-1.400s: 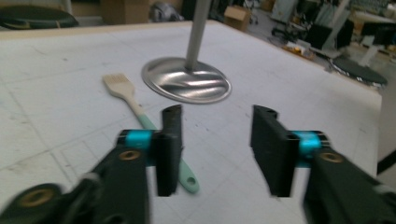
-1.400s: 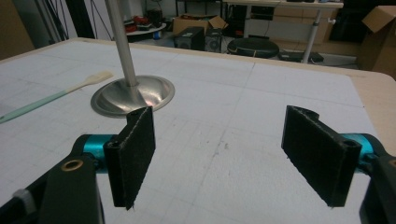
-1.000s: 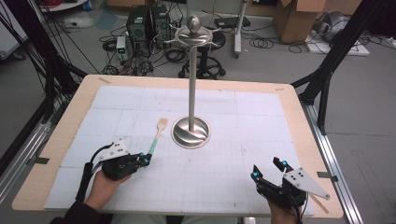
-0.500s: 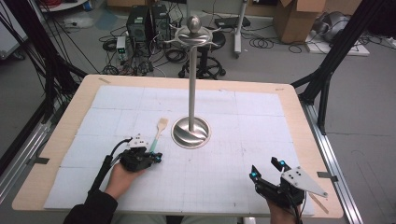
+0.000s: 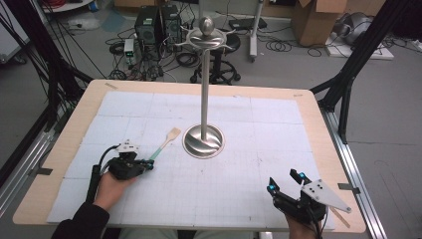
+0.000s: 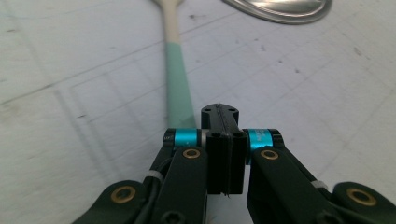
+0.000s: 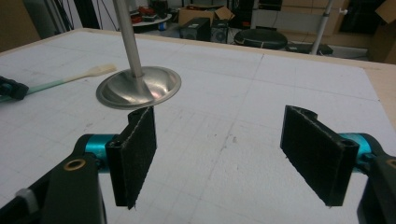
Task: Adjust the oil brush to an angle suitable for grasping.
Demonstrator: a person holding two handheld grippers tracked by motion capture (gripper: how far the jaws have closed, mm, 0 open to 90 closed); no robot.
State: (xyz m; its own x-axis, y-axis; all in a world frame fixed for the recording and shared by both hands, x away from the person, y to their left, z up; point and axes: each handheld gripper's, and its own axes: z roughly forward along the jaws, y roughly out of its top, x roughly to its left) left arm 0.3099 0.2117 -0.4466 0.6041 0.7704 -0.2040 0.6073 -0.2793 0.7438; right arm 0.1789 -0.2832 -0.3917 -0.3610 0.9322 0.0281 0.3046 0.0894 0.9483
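Left gripper point(image 5: 145, 164): in the left gripper view I see the jaws pressed flat together with no gap. The spatula point(image 6: 176, 70) handle runs up just beside and partly behind the left jaw, and its near end is hidden by the jaw block. I can't tell whether the handle tip is pinched or just lies alongside. From the high view the gripper tips sit right at the handle's near end, and contact is too small to resolve.

Spatula point(image 5: 163, 145) lies flat on the white mat point(image 5: 249, 149), left of centre, with a mint handle and a cream blade. The blade points at the stand's base and stops just short of it. In the left gripper view the blade is cut off by the top edge.

Metal stand point(image 5: 204, 89): round dished base point(image 5: 203, 142) mid-mat, pole upright. Its top with ball and hooks shows in the high view; in the right gripper view the pole point(image 7: 128, 37) is cut off at the top.

Right gripper point(image 5: 284, 183): jaws spread wide, nothing between them. It sits near the table's near right corner, well apart from the stand and spatula. The right gripper view shows the base rim partly behind its left pad point(image 7: 135, 154), plus the spatula and the left gripper's tip at the far left edge.

The person's left hand point(image 5: 112, 186) and dark sleeve come in at the near edge. The right hand is mostly cut off.

Cables, boxes and a stool sit on the floor beyond the far edge.
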